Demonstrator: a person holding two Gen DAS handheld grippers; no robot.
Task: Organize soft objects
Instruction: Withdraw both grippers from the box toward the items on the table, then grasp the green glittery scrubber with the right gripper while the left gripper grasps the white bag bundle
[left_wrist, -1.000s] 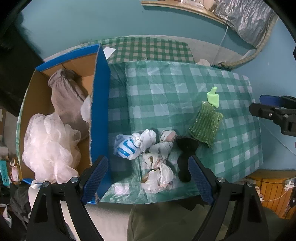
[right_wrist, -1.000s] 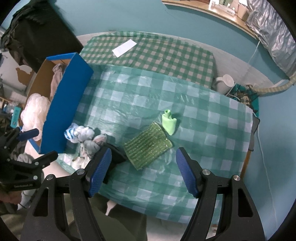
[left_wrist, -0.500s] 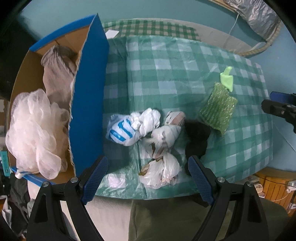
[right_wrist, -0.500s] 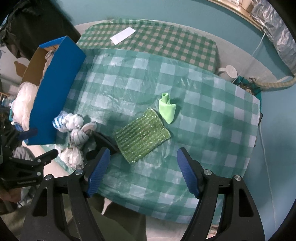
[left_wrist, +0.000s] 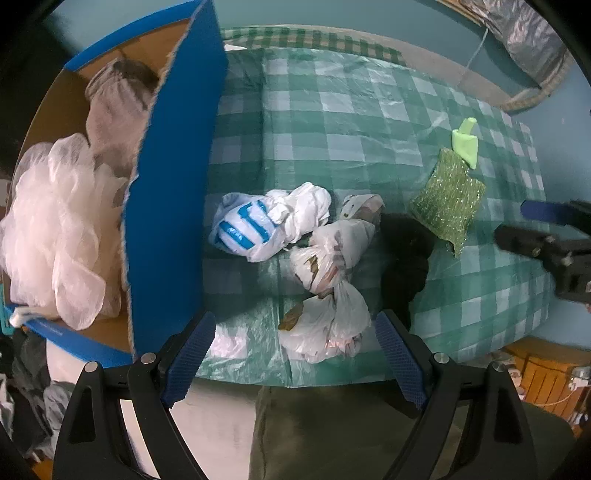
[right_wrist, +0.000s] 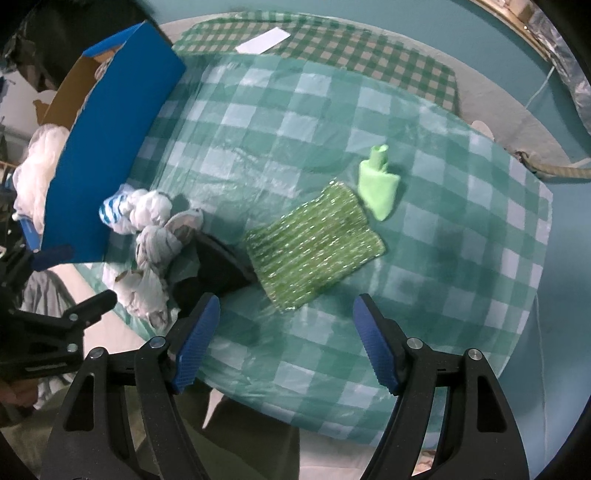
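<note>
Knotted white plastic bags (left_wrist: 325, 273) (right_wrist: 151, 236) lie bunched near the table's front edge, one of them with blue print (left_wrist: 243, 229). A black cloth (left_wrist: 406, 251) (right_wrist: 214, 266) sits to their right, touching a glittery green scrubbing pad (left_wrist: 447, 199) (right_wrist: 314, 247). A folded light green cloth (left_wrist: 465, 144) (right_wrist: 378, 188) lies just beyond the pad. My left gripper (left_wrist: 291, 358) hovers open above the bags, nothing between its fingers. My right gripper (right_wrist: 286, 343) hangs open over the near edge of the pad, also empty.
A blue cardboard box (left_wrist: 173, 192) (right_wrist: 110, 147) stands at the left, holding a white mesh bath pouf (left_wrist: 55, 236) and a grey-beige garment (left_wrist: 114, 114). A green checked plastic cover (right_wrist: 443, 258) spreads over the table. A white paper slip (right_wrist: 262, 40) lies far back.
Both grippers have come down toward the table, so the bags, black cloth and green pad look larger. Their jaws stay as wide as before. Nothing on the table has shifted.
</note>
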